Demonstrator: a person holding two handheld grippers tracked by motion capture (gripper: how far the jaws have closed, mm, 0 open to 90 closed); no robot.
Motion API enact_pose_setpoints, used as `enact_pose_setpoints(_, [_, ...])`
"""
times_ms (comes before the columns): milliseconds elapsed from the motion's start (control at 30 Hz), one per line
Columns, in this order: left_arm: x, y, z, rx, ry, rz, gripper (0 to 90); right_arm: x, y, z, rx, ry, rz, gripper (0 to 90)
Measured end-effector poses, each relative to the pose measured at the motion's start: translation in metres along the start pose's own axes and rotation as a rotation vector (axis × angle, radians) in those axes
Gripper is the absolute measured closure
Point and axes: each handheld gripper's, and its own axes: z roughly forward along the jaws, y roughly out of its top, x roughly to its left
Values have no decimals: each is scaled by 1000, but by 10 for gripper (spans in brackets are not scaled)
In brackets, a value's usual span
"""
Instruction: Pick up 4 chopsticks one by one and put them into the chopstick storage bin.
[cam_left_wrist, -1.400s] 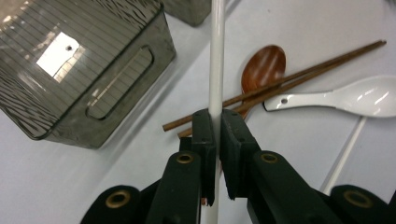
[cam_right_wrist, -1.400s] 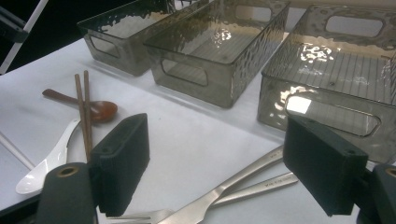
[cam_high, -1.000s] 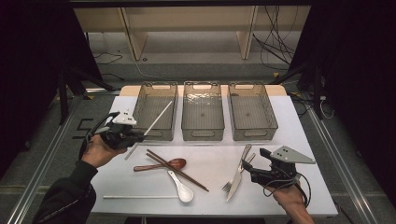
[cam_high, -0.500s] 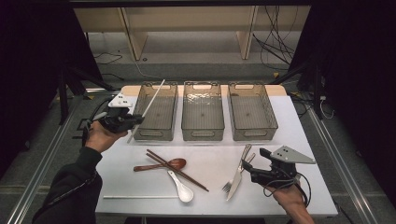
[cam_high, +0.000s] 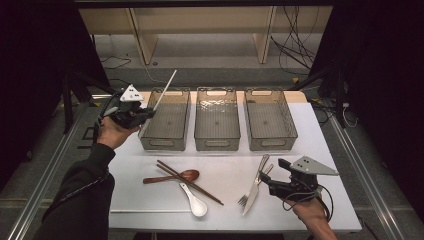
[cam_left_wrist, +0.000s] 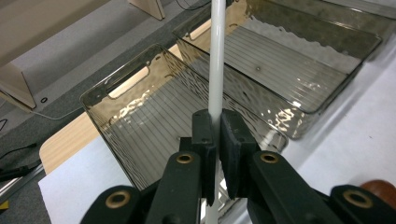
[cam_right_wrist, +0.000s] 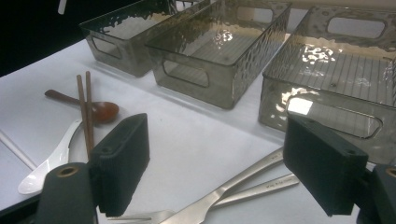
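Note:
My left gripper (cam_high: 145, 113) is shut on a thin white chopstick (cam_high: 164, 90), which slants up and away over the left bin (cam_high: 150, 143). In the left gripper view the black pads (cam_left_wrist: 204, 135) pinch the white chopstick (cam_left_wrist: 217, 56) near its lower part, with the left bin (cam_left_wrist: 93, 100) below. My right gripper (cam_high: 265, 178) rests open near the table's front right, beside a steel fork (cam_high: 244, 200) and a steel knife (cam_high: 260, 172). In the right gripper view its jaws (cam_right_wrist: 217, 158) stand wide apart with nothing between them, above the fork (cam_right_wrist: 201, 207).
Three empty smoky plastic bins stand in a row, with the middle bin (cam_high: 217, 144) and right bin (cam_high: 270, 144) beside the left one. A wooden spoon (cam_high: 175, 176), dark chopsticks (cam_high: 192, 183), a white spoon (cam_high: 195, 204) and a second white chopstick (cam_right_wrist: 17, 149) lie on the white table.
My left gripper has carried the white chopstick up and away from the table's left edge, to beside the left bin. The right gripper has stayed in place.

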Motion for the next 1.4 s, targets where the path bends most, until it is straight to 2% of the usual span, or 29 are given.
enact_pose_setpoints(267, [6, 4, 16, 15, 25, 9, 840, 0, 0, 0, 0, 2, -1, 238])
enact_pose_setpoints(400, [14, 0, 25, 3, 30, -33, 841, 0, 0, 0, -1, 1, -3, 238])
enact_pose_setpoints(700, [24, -9, 39, 30, 53, -76, 841, 0, 0, 0, 1, 3, -1, 238])
enact_pose_setpoints(967, [23, -12, 46, 37, 51, -98, 840, 0, 0, 0, 2, 5, -1, 239])
enact_pose_setpoints(1167, [22, -13, 52, 69, 42, -96, 840, 0, 0, 0, 0, 4, -2, 238])
enact_pose_setpoints(1400, [24, -18, 59, 98, 49, -119, 840, 0, 0, 0, -2, 4, -2, 239])
